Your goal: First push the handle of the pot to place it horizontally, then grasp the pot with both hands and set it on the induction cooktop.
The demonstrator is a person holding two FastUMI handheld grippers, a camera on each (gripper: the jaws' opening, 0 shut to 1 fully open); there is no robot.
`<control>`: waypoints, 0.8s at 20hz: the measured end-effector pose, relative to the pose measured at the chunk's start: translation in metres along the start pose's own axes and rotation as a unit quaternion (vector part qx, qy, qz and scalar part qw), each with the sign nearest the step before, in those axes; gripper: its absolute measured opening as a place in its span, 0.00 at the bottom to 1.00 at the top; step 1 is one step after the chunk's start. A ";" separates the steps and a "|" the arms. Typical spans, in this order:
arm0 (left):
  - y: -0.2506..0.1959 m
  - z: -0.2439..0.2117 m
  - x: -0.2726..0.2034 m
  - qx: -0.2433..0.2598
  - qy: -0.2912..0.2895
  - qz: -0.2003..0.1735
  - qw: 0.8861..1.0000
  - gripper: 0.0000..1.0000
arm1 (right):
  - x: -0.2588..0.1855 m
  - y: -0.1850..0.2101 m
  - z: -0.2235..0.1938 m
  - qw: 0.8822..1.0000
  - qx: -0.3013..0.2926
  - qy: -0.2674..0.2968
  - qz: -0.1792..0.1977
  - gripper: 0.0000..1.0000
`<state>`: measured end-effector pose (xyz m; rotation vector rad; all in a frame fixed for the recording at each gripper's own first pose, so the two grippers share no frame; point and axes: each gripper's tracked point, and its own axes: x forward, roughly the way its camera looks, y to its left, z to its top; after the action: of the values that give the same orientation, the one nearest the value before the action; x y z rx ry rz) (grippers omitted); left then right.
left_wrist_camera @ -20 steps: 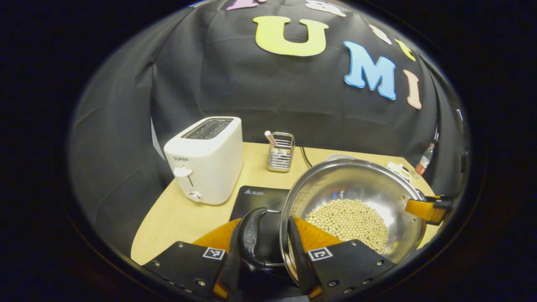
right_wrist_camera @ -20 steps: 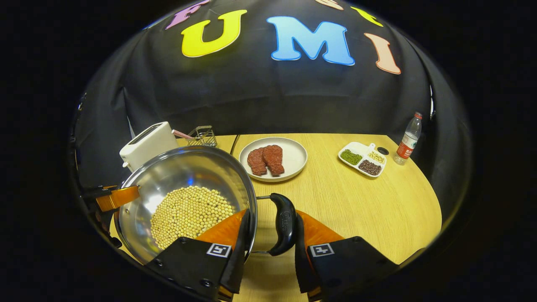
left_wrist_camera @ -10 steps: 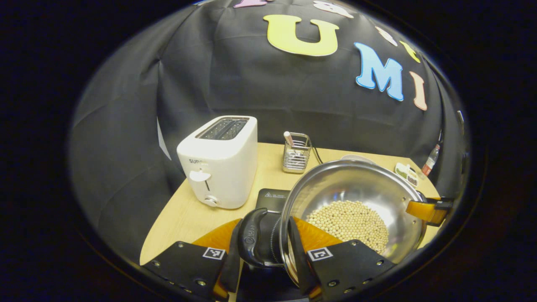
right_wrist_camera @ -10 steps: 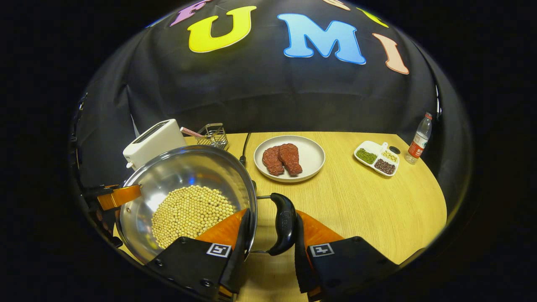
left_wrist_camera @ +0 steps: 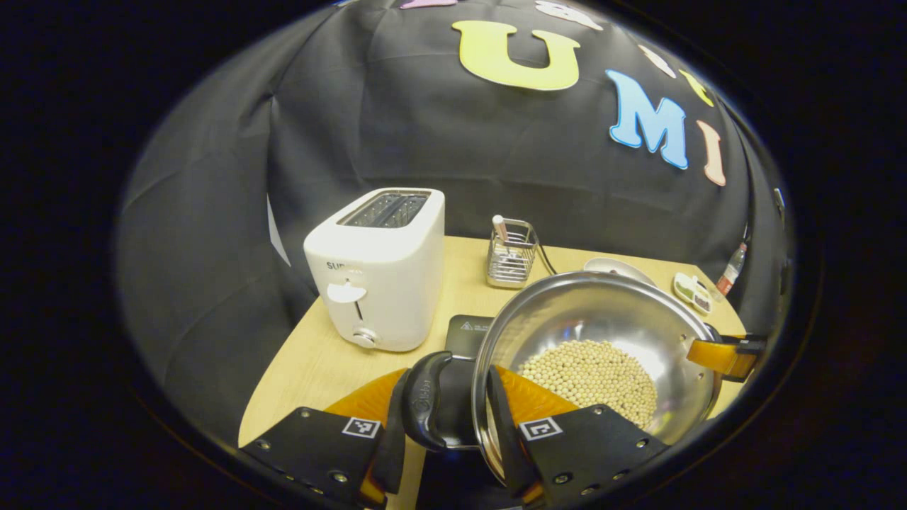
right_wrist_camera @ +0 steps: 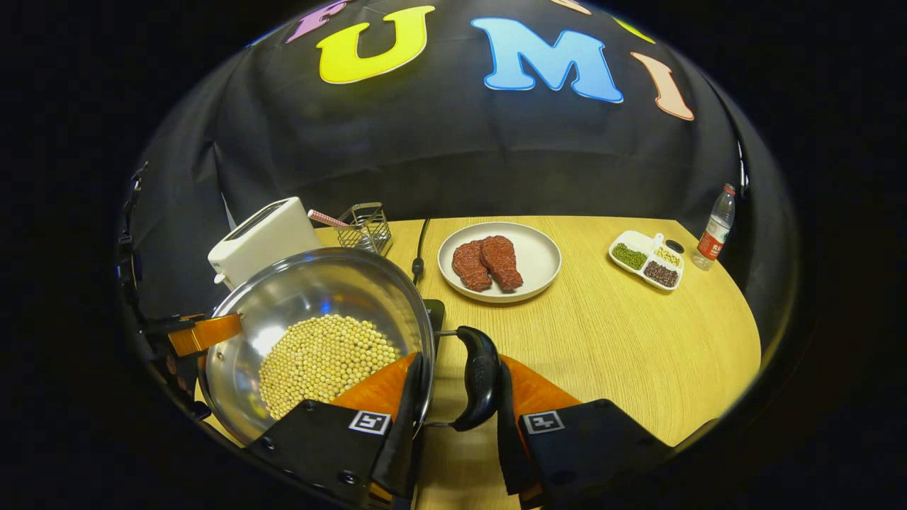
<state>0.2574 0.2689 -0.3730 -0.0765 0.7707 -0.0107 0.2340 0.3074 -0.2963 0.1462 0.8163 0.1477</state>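
A steel pot point(left_wrist_camera: 588, 312) with pale beans point(left_wrist_camera: 588, 372) in it hangs above the table, held at both sides. My left gripper point(left_wrist_camera: 446, 432) is shut on the pot's black side handle point(left_wrist_camera: 425, 400), one finger outside the handle and the other inside the rim. My right gripper point(right_wrist_camera: 457, 425) clamps the opposite black handle point(right_wrist_camera: 482, 375) the same way. Each view shows the other gripper's orange finger at the pot's far rim: the right gripper point(left_wrist_camera: 719, 354), the left gripper point(right_wrist_camera: 202, 334). The black induction cooktop point(left_wrist_camera: 464, 329) lies under the pot's left side, mostly hidden; a corner of the cooktop point(right_wrist_camera: 434, 312) peeks out.
A white toaster point(left_wrist_camera: 379, 273) stands just left of the cooktop, a wire holder point(left_wrist_camera: 511, 255) behind it. A black cable point(right_wrist_camera: 419, 248) runs back to the wall. To the right sit a plate with two meat pieces point(right_wrist_camera: 499, 262), a compartment dish point(right_wrist_camera: 646, 258) and a bottle point(right_wrist_camera: 714, 228).
Both grippers have carried the pot leftward, toward the toaster. The pot now covers more of the cooktop. The grips on both handles are unchanged.
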 end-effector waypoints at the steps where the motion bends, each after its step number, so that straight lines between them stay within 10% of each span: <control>1: 0.000 0.000 -0.001 0.001 0.001 -0.001 1.000 0.53 | 0.001 0.000 0.000 1.000 0.000 0.001 0.001 0.53; 10: 0.000 -0.010 -0.003 -0.010 -0.005 0.013 1.000 0.61 | -0.003 -0.001 0.012 1.000 -0.002 -0.023 0.013 0.60; 12: 0.006 -0.007 -0.006 -0.021 -0.013 0.033 0.999 0.65 | -0.010 0.002 0.012 1.000 -0.003 -0.021 0.022 0.76; 13: 0.008 -0.003 -0.012 -0.025 -0.019 0.039 0.999 0.71 | -0.014 -0.002 0.012 1.000 -0.004 -0.019 0.021 0.99; 16: 0.011 0.014 -0.032 -0.026 -0.063 0.063 0.996 0.73 | -0.033 -0.016 0.025 0.999 -0.005 -0.043 0.022 0.93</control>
<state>0.2441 0.2818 -0.3421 -0.0762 0.6495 0.1335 0.2307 0.2842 -0.2587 0.1606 0.7264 0.1852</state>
